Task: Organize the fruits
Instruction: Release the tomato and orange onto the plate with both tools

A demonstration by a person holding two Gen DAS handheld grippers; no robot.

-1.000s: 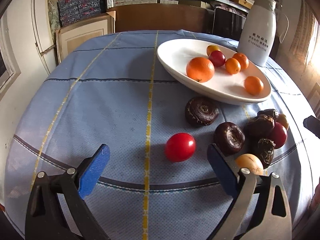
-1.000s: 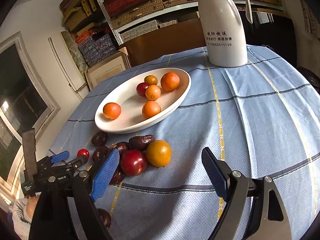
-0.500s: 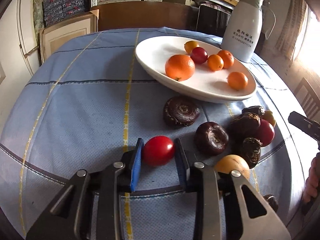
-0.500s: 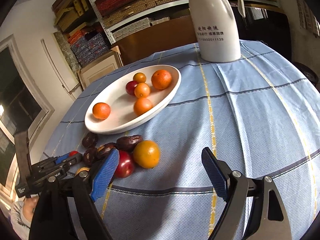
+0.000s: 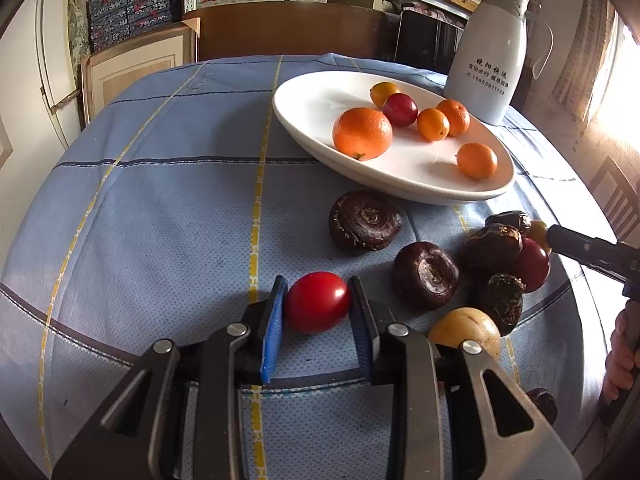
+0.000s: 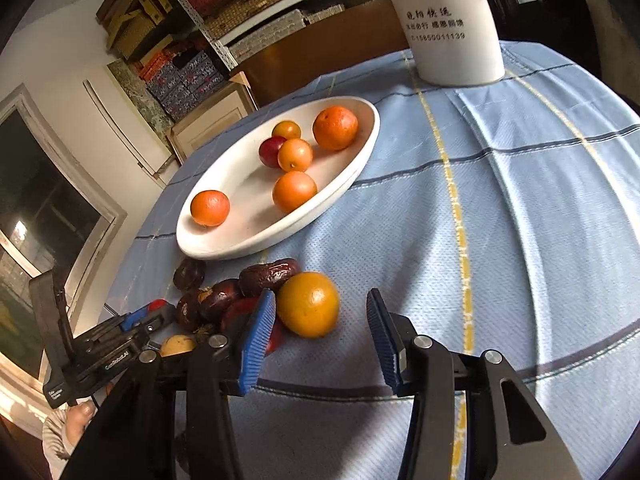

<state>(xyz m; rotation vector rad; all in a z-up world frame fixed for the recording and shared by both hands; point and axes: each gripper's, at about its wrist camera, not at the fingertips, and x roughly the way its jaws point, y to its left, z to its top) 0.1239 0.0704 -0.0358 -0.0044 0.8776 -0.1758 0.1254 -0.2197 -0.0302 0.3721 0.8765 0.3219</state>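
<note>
My left gripper [image 5: 316, 305] is shut on a red tomato [image 5: 316, 302], which rests on the blue tablecloth. My right gripper [image 6: 320, 300] straddles an orange fruit [image 6: 308, 305]. Its jaws are closing: the left pad is at the fruit's side and a gap remains at the right pad. Next to that fruit lies a heap of dark chestnuts [image 5: 425, 275], dates [image 6: 269, 276], a red plum [image 5: 534, 266] and a yellow fruit [image 5: 464, 328]. Behind them a white oval plate [image 5: 304, 128] [image 6: 240, 184] holds several oranges and one red plum.
A white thermos jug [image 5: 488, 68] [image 6: 448, 20] stands behind the plate. One more chestnut [image 5: 365, 220] lies alone near the plate's rim. The round table's edge curves close on all sides. A wooden chair [image 5: 616, 196] stands at the right, shelves and boxes behind.
My left gripper went from wide open to shut on the tomato. My right gripper moved down and closer to the orange fruit, and its jaws narrowed around it.
</note>
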